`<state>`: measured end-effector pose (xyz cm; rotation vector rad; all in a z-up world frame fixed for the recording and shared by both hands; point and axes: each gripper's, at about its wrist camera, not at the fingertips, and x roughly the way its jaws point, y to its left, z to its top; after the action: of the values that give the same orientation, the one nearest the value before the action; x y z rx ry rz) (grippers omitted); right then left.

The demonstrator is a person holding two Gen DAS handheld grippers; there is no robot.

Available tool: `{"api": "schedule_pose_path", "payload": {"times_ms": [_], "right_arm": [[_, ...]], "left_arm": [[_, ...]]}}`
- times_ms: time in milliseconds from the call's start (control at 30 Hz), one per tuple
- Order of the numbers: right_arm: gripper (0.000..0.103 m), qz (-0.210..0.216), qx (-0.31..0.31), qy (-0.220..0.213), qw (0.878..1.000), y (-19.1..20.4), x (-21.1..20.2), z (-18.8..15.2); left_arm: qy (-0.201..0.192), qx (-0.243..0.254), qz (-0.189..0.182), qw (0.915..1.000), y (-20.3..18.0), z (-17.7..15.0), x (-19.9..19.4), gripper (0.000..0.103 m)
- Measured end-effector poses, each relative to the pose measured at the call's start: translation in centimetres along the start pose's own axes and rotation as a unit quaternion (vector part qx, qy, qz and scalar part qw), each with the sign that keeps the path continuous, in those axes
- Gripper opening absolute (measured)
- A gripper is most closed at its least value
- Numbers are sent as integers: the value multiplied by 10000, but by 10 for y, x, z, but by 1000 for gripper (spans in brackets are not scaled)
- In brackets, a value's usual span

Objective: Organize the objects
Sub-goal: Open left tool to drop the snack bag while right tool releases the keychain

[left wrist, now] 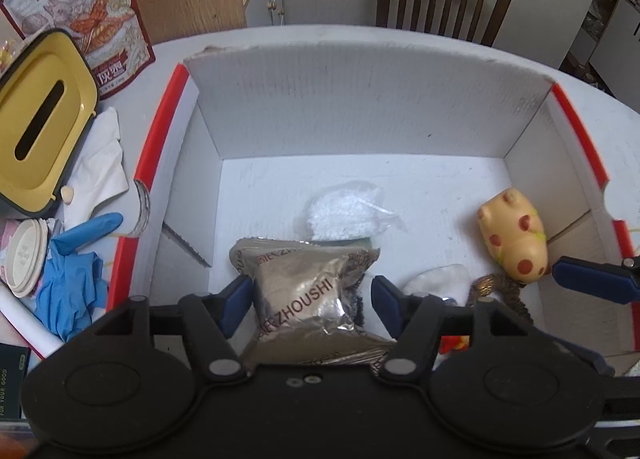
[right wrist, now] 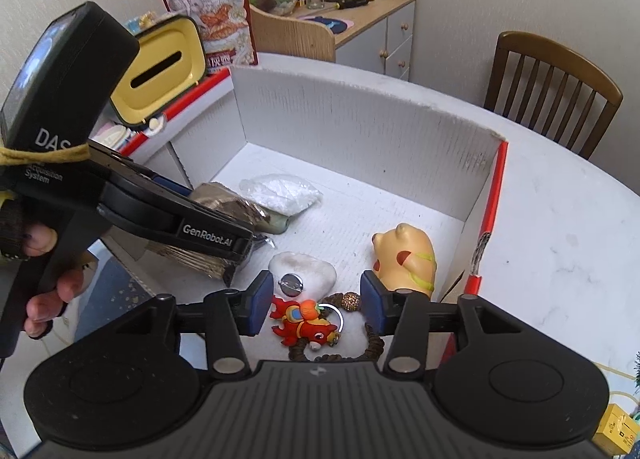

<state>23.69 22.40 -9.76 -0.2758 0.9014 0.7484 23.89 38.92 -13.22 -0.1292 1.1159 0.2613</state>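
A: Left gripper (left wrist: 312,301)?
B: Over the white box (left wrist: 360,115), jaws apart, straddling the silver packet (left wrist: 304,299) on the near box floor. Can't tell for sure if the pads touch it.
A: Right gripper (right wrist: 317,305)?
B: Jaws apart, empty, hovering above the red keychain (right wrist: 304,325).
A: Advice?
B: Probably releasing; lift straight up so the packet isn't dragged onto the clear bag (left wrist: 344,211) behind it.
A: View differences?
B: Right wrist shows the keychain, the white stone (right wrist: 308,271), the hand (right wrist: 40,259). Left wrist shows the blue gloves (left wrist: 72,279) left of the box.
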Motion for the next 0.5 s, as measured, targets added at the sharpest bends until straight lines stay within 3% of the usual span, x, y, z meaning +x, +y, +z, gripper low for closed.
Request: {"api": "schedule_pose_path", "payload": {"times_ms": [500], "right_arm": [[53,48,128,-444,9989,-7,-53,-4]], "left_arm": [[-512,45,-143,9986,-18,-4,-47,69]]}}
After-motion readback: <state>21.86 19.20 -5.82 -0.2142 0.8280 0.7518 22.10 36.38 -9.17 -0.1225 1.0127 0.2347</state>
